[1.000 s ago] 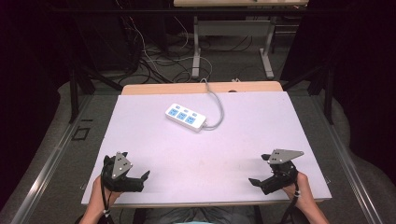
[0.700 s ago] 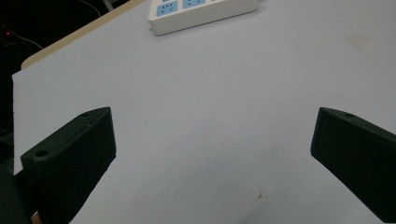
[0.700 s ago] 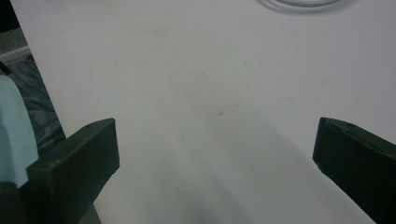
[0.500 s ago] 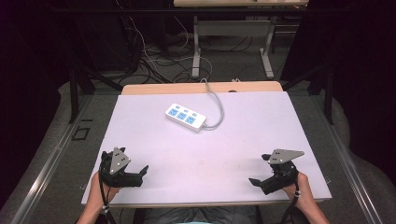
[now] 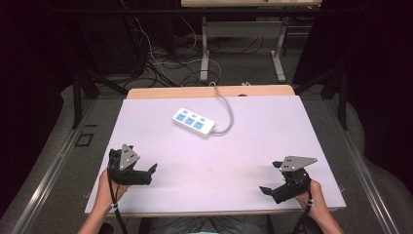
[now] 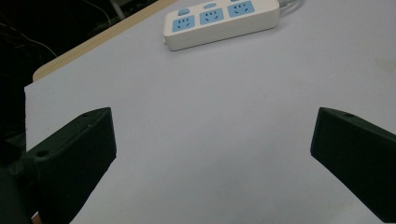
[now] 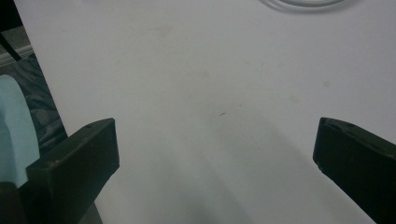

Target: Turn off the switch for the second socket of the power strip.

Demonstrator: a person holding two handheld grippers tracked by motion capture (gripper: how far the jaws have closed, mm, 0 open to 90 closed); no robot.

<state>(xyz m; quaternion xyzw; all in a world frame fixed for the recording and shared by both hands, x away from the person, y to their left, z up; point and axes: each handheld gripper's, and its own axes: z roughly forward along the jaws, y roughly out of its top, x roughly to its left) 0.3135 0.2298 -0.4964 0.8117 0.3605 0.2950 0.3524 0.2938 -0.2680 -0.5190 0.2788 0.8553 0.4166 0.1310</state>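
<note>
- Evidently nothing is in hand yet: the power strip [image 5: 194, 122] lies flat on the counter [image 5: 253, 156], toward its far edge, sockets up, so its top face and long sides are free to be gripped from above.
- Its cord [image 5: 225, 108] loops off the strip's right end and runs back over the far edge of the counter (slack enough, I judge, to let the strip slide a little).
- Left claw [image 5: 152, 174] sits well nearer than the strip and off to its left, low over the counter, jaws spread wide with nothing between them. In the left gripper view the strip [image 6: 222, 22] lies ahead, so this claw seems aimed for a reach.
- Right claw [image 5: 267, 191] rests nearer than the strip and far to its right, also gaping and empty; its own view looks across bare counter to a bend of cord [image 7: 303, 3].
- Both hands flank the strip, probably so either can close in without crossing the other.
</note>
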